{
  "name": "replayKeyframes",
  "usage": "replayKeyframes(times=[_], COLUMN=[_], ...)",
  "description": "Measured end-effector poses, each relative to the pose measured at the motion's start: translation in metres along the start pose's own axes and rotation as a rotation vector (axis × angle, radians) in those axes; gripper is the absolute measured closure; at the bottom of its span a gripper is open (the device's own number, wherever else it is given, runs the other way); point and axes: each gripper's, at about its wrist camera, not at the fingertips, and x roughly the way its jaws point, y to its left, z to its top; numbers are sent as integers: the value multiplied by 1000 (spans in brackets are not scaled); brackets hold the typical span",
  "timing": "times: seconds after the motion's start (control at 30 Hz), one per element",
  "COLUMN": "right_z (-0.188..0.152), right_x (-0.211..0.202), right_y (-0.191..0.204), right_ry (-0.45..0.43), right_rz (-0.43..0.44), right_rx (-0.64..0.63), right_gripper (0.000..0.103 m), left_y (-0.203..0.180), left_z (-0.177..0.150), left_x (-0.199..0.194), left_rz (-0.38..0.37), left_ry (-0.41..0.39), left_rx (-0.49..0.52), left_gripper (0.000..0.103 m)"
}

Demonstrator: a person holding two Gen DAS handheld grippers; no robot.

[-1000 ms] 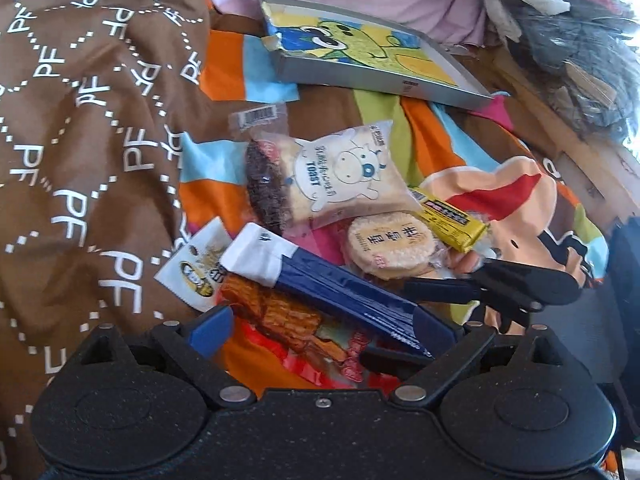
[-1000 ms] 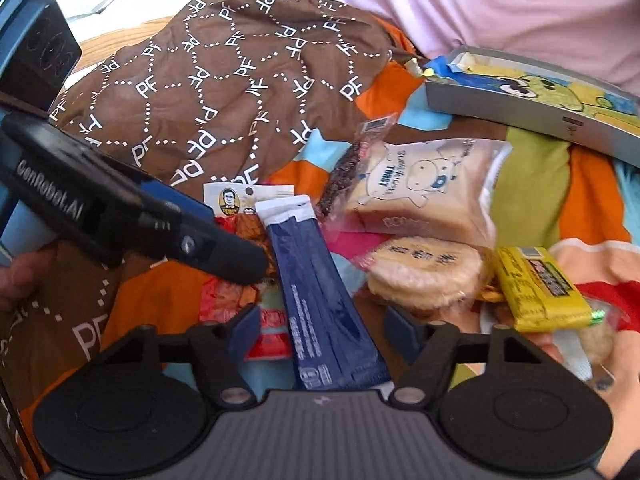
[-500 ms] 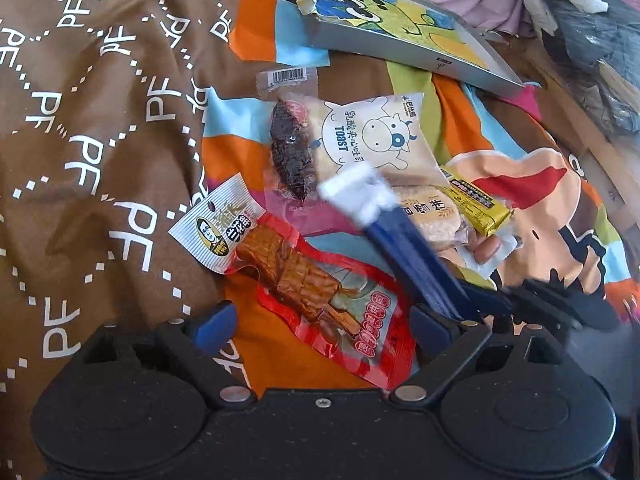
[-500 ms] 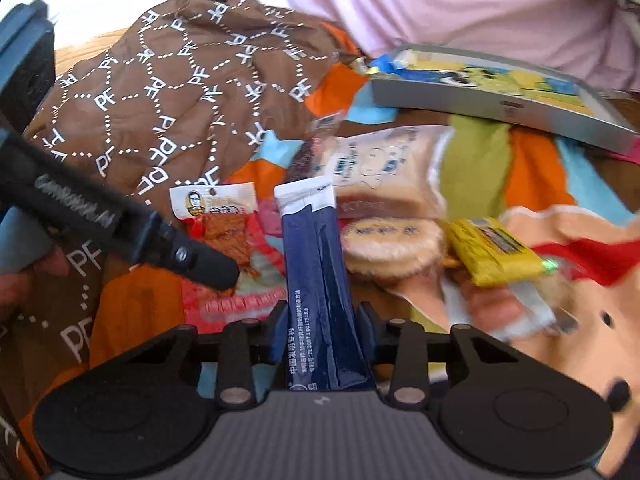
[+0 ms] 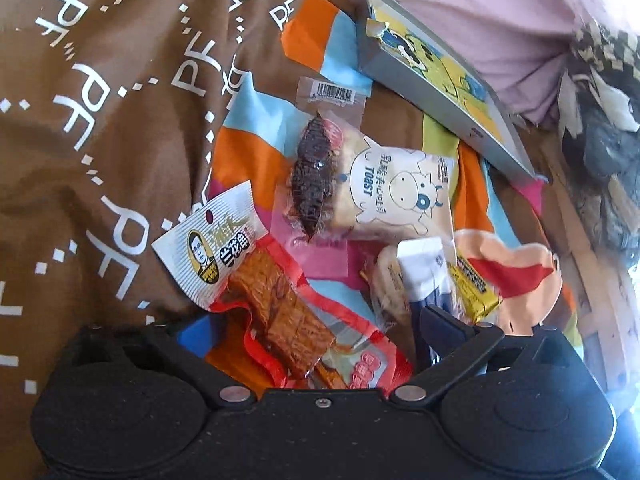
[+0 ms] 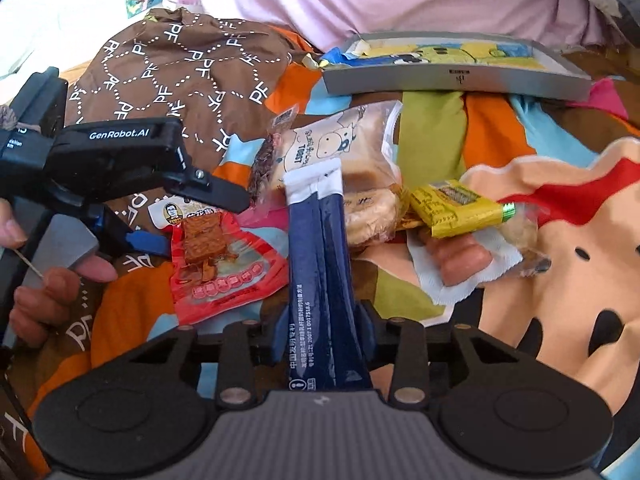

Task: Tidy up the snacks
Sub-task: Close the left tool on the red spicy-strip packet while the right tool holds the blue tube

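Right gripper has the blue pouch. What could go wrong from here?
1. The right gripper pinches the blue pouch only near its bottom end; the long free end may flop or slip.
2. Its white top sits over the round rice cracker and toast pack, so lifting could drag them.
3. The left gripper hovers open over the red tofu snack close beside the pouch; the two could collide.

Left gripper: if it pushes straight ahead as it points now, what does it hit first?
Likely the red jerky packet, which already lies between the open fingers of the left gripper. Beyond it sits the toast bag. Depth is uncertain.
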Motion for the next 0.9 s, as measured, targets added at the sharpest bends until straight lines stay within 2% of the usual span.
replayKeyframes(times=[0.13,0.23,0.4,0.5,0.6,0.8,0.9], right_z=[-4,-5,-5,-6,-5,-3,-2], right_x=[1,1,2,2,2,3,4], right_y=[-2,-1,0,-1,-1,-1,0], right_ry=[12,14,14,5,-5,-17,-19], right_rz=[3,-2,-9,-9,-8,-4,-4], right_rx=[38,48,52,57,63,59,59], right_gripper=[57,57,55,56,57,57,55], left_y=[4,10,12,16,15,12,10], left_z=[2,0,-3,-4,-2,1,2], left_x=[-4,-9,-15,-19,-19,-4,1], left_rz=[-23,-34,-41,-77,-107,-82,-100], left_ry=[-25,-62,-101,-135,-162,-149,-136], left_rx=[-56,-116,-142,-167,-183,-165,-145], left_gripper=[3,10,19,26,26,26,26])
